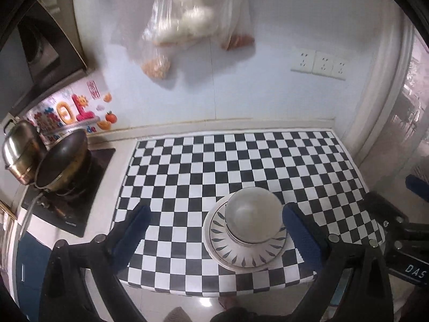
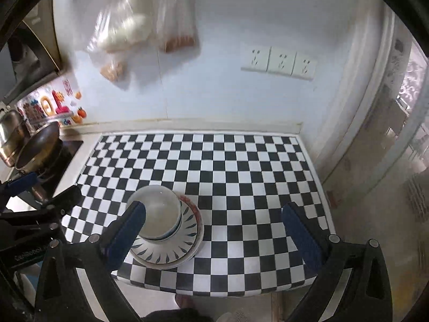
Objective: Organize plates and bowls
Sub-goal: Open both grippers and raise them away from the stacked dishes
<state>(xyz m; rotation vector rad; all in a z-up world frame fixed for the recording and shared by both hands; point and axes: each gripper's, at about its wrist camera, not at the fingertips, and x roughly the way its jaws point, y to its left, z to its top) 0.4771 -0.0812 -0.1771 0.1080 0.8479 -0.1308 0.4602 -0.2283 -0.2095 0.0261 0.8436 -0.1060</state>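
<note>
Checkered counter (image 1: 241, 161) against white wall (image 1: 268, 94); both grippers' jaws spread, empty

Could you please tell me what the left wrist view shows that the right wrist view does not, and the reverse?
Only the left wrist view shows the whole black stove top under the wok, and the right tool's body at its right edge. Only the right wrist view shows a red-patterned rim under the leaf-patterned plate, and the left tool's body at its left edge. Both share the white bowl stacked on the leaf-patterned plate on the checkered mat, the wall sockets, the hanging bags, and open, empty tools.
</note>
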